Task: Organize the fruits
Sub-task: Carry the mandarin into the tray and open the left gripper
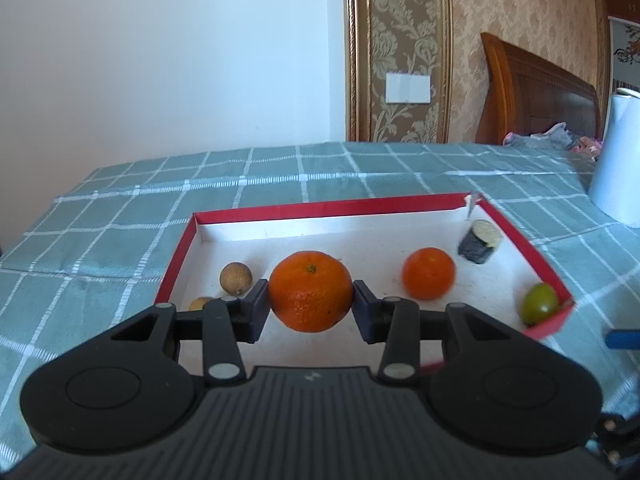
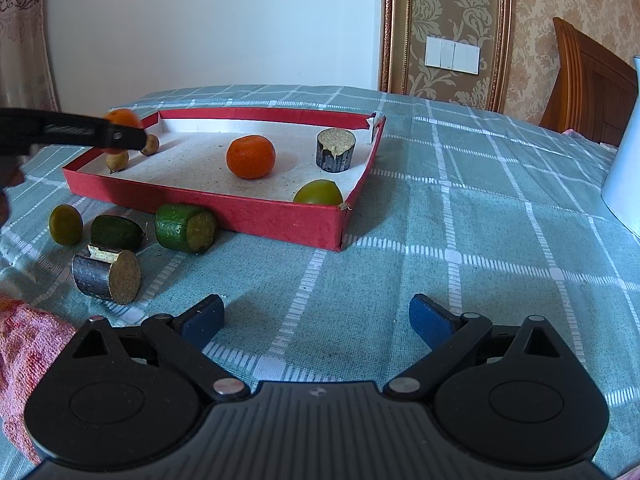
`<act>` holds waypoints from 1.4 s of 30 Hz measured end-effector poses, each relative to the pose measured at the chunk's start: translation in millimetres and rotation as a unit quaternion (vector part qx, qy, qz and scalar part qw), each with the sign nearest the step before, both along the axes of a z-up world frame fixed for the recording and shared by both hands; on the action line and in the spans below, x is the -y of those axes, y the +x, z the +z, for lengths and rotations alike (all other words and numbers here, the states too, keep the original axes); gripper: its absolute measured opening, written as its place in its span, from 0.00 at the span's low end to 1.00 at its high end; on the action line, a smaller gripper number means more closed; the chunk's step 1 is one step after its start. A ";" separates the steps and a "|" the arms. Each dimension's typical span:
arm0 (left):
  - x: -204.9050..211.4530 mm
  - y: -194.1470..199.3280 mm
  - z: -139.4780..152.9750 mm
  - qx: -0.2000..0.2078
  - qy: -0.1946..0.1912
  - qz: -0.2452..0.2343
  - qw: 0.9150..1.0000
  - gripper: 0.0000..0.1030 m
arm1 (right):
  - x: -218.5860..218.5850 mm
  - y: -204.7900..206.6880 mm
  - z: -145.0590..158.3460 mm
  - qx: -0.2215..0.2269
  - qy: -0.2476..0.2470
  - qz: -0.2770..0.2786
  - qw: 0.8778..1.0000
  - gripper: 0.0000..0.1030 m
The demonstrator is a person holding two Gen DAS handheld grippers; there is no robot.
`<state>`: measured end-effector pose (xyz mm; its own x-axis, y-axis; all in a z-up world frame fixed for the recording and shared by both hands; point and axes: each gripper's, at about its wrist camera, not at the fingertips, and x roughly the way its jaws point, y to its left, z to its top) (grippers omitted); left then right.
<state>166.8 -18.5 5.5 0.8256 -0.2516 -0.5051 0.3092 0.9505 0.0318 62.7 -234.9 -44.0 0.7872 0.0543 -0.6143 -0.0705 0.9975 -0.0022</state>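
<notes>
My left gripper (image 1: 310,304) is shut on a large orange (image 1: 310,291), held above the left part of the red box (image 1: 336,205). Inside the box lie a smaller orange (image 1: 429,273), a dark cylinder (image 1: 480,246), a green fruit (image 1: 539,303) and two small brown fruits (image 1: 236,278). In the right wrist view the left gripper (image 2: 120,134) shows at the box's left corner with the held orange (image 2: 122,117) behind it. My right gripper (image 2: 316,320) stands open over bare cloth, apart from the box (image 2: 256,216). Outside the box's near wall lie a green cylinder (image 2: 185,228), a dark green piece (image 2: 116,232), an olive fruit (image 2: 66,224) and a grey cylinder (image 2: 107,276).
A teal checked cloth (image 2: 460,240) covers the table. A white jug (image 1: 618,160) stands at the far right. A pink towel (image 2: 28,356) lies at the near left. A wall and a wooden headboard (image 1: 536,92) stand behind the table.
</notes>
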 end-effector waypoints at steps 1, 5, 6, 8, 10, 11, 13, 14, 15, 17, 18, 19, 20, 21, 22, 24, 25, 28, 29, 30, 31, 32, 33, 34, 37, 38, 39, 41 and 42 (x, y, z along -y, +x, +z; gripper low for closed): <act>0.1 7.0 -0.7 -0.007 -0.003 0.003 1.000 0.39 | 0.0 0.0 0.0 0.000 0.000 0.000 1.000 0.97; 2.4 33.2 -4.2 -0.033 -0.004 0.011 0.999 0.39 | 0.0 0.2 0.0 0.000 0.000 0.000 1.000 0.98; 3.4 38.4 -5.2 -0.039 -0.002 0.011 0.999 0.39 | 0.0 0.3 0.0 -0.001 0.001 0.000 1.000 0.98; 5.1 46.7 -7.6 -0.047 0.001 0.013 0.999 0.39 | -0.1 0.3 -0.1 -0.001 0.001 0.000 1.000 0.98; 6.6 54.2 -9.6 -0.050 0.008 0.017 0.999 0.39 | -0.1 0.3 -0.2 -0.001 0.001 0.000 1.000 0.98; 7.0 57.3 -10.2 -0.051 0.010 0.019 0.998 0.39 | -0.1 0.4 -0.2 -0.001 0.001 0.000 1.000 0.98; 6.7 62.9 -12.4 -0.054 0.012 0.023 0.998 0.39 | -0.2 0.4 -0.2 -0.001 0.001 0.000 1.000 0.98; 6.5 65.6 -13.2 -0.056 0.012 0.025 0.998 0.39 | -0.2 0.2 -0.3 -0.001 0.001 0.000 1.000 0.99; 6.3 68.2 -14.5 -0.059 0.013 0.026 0.998 0.39 | -0.2 0.4 -0.3 -0.001 0.001 0.000 1.000 0.99; 5.8 73.7 -17.2 -0.068 0.016 0.027 0.997 0.39 | -0.3 0.4 -0.4 -0.001 0.001 0.000 1.000 0.99; 5.0 76.4 -17.8 -0.075 0.014 0.028 0.997 0.39 | -0.2 0.5 -0.3 -0.001 0.001 0.000 1.000 0.99; 3.6 78.4 -17.8 -0.081 0.008 0.028 0.996 0.39 | -0.2 0.5 -0.3 -0.001 0.001 0.000 1.000 0.99; 2.6 80.2 -18.0 -0.086 0.005 0.027 0.996 0.39 | -0.2 0.5 -0.2 -0.001 0.001 0.000 1.000 0.99; 1.8 82.2 -18.7 -0.090 0.003 0.027 0.996 0.39 | -0.2 0.5 -0.2 -0.001 0.001 0.000 1.000 0.99; 0.8 83.0 -19.0 -0.092 0.000 0.027 0.995 0.39 | -0.1 0.5 -0.2 -0.001 0.001 0.000 1.000 0.99; 0.2 83.7 -19.1 -0.094 -0.001 0.026 0.995 0.40 | -0.1 0.6 -0.2 -0.001 0.001 0.000 1.000 0.99; 0.7 83.9 -19.1 -0.094 0.002 0.024 0.995 0.40 | -0.1 0.6 -0.2 -0.001 0.001 0.000 1.000 0.99; 2.2 84.6 -19.1 -0.093 0.008 0.023 0.995 0.39 | -0.1 0.6 -0.1 -0.001 0.001 0.000 1.000 0.99; 2.8 83.8 -19.2 -0.093 0.011 0.023 0.995 0.39 | -0.1 0.5 -0.2 -0.001 0.001 0.000 1.000 0.99; 3.3 82.9 -19.1 -0.091 0.014 0.023 0.996 0.40 | 0.0 0.6 -0.1 -0.001 0.001 0.000 1.000 0.99; 3.6 81.6 -18.9 -0.089 0.017 0.022 0.996 0.41 | 0.0 0.7 -0.1 -0.001 0.001 0.000 1.000 0.99; 3.3 80.4 -18.6 -0.087 0.018 0.022 0.996 0.43 | -0.1 0.5 -0.1 -0.001 0.001 0.000 1.000 0.99; 3.1 79.5 -18.0 -0.084 0.018 0.023 0.996 0.46 | 0.0 0.7 -0.1 -0.001 0.001 0.000 1.000 0.99; 2.3 78.1 -17.4 -0.082 0.018 0.025 0.996 0.48 | 0.0 0.7 -0.1 -0.001 0.001 0.000 1.000 0.99; -1.5 73.1 -15.5 -0.077 0.013 0.028 0.997 0.50 | 0.0 0.7 -0.1 -0.001 0.001 0.000 1.000 0.99; -2.5 70.8 -14.7 -0.073 0.014 0.028 0.997 0.50 | 0.0 0.7 -0.1 -0.001 0.001 0.000 1.000 0.99; -3.2 68.0 -14.0 -0.068 0.016 0.028 0.997 0.50 | 0.0 0.7 0.0 -0.001 0.001 0.000 1.000 0.99; -3.9 61.3 -12.5 -0.058 0.025 0.028 0.998 0.52 | 0.0 0.6 -0.1 -0.001 0.001 0.000 1.000 0.99; -4.6 57.3 -11.5 -0.054 0.027 0.027 0.998 0.52 | 0.0 0.6 -0.1 -0.001 0.001 0.000 1.000 0.99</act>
